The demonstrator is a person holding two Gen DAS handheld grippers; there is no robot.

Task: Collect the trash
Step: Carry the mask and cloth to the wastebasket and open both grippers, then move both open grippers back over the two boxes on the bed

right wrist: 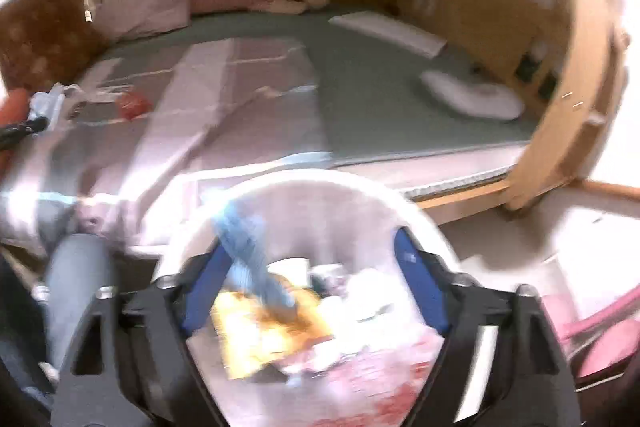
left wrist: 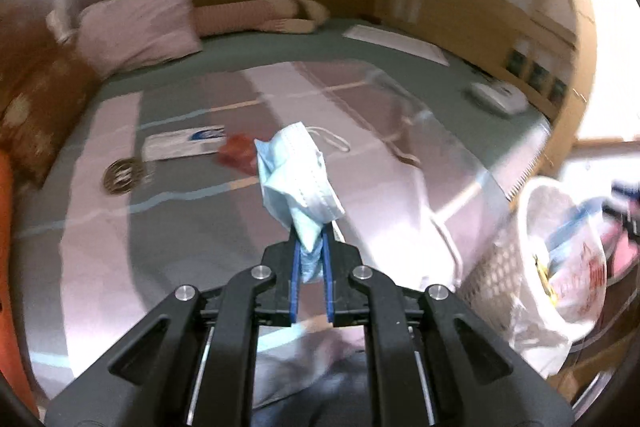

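Currently we're mid-collection: left gripper (left wrist: 311, 247) clenched on a crumpled face mask (left wrist: 298, 171), held over the bed, left of the trash basket (left wrist: 516, 251). Right gripper (right wrist: 316, 291) spread wide above that basket, nothing pinched. Next we carry the mask over the basket and release

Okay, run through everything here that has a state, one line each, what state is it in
left gripper: shut on the face mask
face mask: crumpled, hanging from the pads
right gripper: open above the bin
trash bin: lined with a bag, partly full
red wrapper: lying on the bed
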